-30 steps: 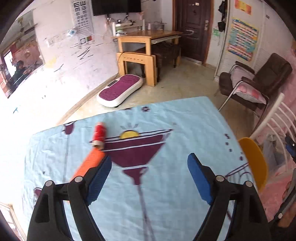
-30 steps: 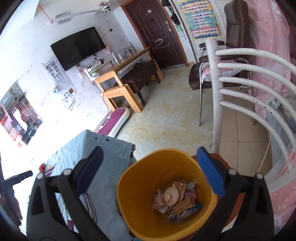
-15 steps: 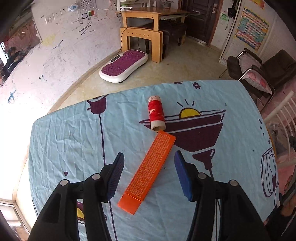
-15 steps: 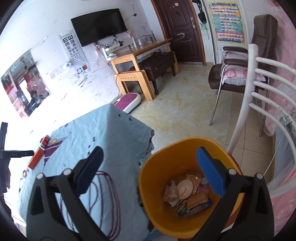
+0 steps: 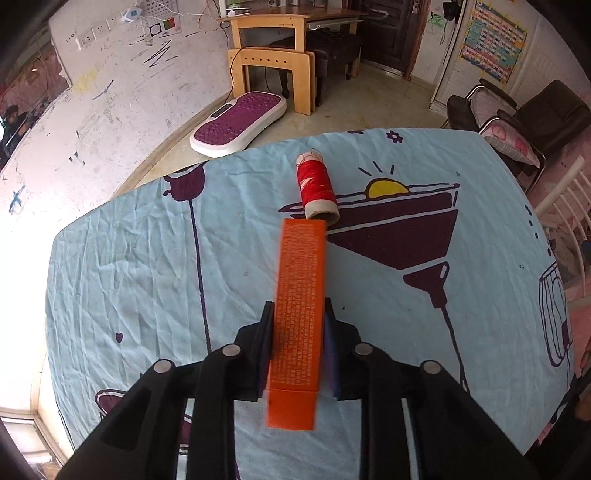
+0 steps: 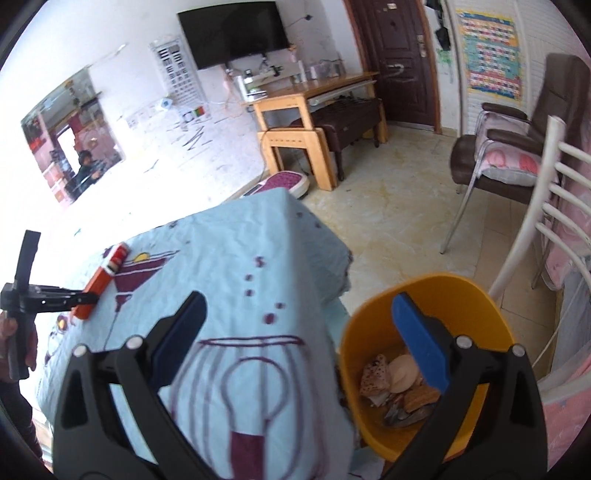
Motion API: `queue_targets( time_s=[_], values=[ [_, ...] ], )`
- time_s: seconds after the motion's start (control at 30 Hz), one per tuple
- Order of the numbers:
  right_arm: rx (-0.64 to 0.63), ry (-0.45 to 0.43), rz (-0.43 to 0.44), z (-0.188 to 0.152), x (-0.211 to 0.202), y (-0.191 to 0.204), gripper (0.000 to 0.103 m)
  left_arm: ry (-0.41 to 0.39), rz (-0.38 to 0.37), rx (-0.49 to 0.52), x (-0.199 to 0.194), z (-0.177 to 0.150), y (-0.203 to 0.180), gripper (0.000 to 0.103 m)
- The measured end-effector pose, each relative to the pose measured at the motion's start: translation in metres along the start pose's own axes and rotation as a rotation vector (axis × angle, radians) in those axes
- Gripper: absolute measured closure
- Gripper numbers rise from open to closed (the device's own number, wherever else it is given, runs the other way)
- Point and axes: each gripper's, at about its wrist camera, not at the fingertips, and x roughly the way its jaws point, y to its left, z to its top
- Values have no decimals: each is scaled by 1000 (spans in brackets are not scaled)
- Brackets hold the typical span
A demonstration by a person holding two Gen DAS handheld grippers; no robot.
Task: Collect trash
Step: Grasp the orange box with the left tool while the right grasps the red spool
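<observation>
A long orange box (image 5: 301,258) lies on the blue tablecloth (image 5: 129,258), with a red thread spool (image 5: 317,186) just past its far end. My left gripper (image 5: 298,308) straddles the near half of the box; its jaws are closing and the blue pads touch both long sides. In the right wrist view the same box (image 6: 96,286) and left gripper (image 6: 79,295) show at far left. My right gripper (image 6: 298,301) hangs open and holds nothing, above the table's corner and the yellow bin (image 6: 476,306), which contains several wrappers (image 6: 395,384).
The bin stands on the floor off the table's right edge, beside a white slatted chair (image 6: 546,206). A brown armchair (image 5: 546,114), a wooden desk (image 5: 291,22) and a purple-topped floor machine (image 5: 240,122) stand beyond the table. A hand (image 6: 14,332) grips the left tool.
My left gripper came down over the orange box and its jaws narrowed from wide apart to touching the box. My right gripper swung left, from over the bin toward the table.
</observation>
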Motion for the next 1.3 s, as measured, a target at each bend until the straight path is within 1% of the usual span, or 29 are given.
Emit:
queue_targets(
  time_s=[0.1,0.17,0.3,0.47,0.53,0.67,0.77,0.9,0.97,1.0,1.03,1.1,1.2,1.3],
  values=[
    [-59,8,48,6,5,32,6,-29,-9,-29,-6,-4,10,84],
    [-97,20,89,8,11,56,6,-47,-28,-54,-10,-10,18,84],
    [-187,53,160,11,29,108,6,-111,-41,-106,-29,-31,35,84],
    [-288,93,230,17,61,178,7,-216,3,-165,-62,-63,51,84],
    [-319,105,239,21,75,205,7,-248,1,-189,-74,-77,60,84],
    [-399,144,218,26,105,254,7,-292,-4,-236,-89,-95,81,84],
    [-467,173,159,25,125,281,7,-309,-13,-263,-95,-105,95,84],
    [-506,213,98,24,150,297,7,-319,-36,-293,-94,-116,108,84],
    [-512,218,67,25,159,299,7,-318,-47,-306,-91,-118,113,84],
    [-511,219,55,26,164,300,10,-317,-49,-309,-89,-118,115,84],
    [-506,224,45,26,167,300,19,-317,-49,-313,-89,-119,116,84],
    [-501,241,27,26,174,300,33,-319,-53,-322,-88,-121,120,84],
    [-496,259,18,24,181,298,38,-323,-56,-331,-86,-122,124,84],
    [-488,260,19,25,183,298,39,-324,-61,-333,-85,-122,124,84]
  ],
)
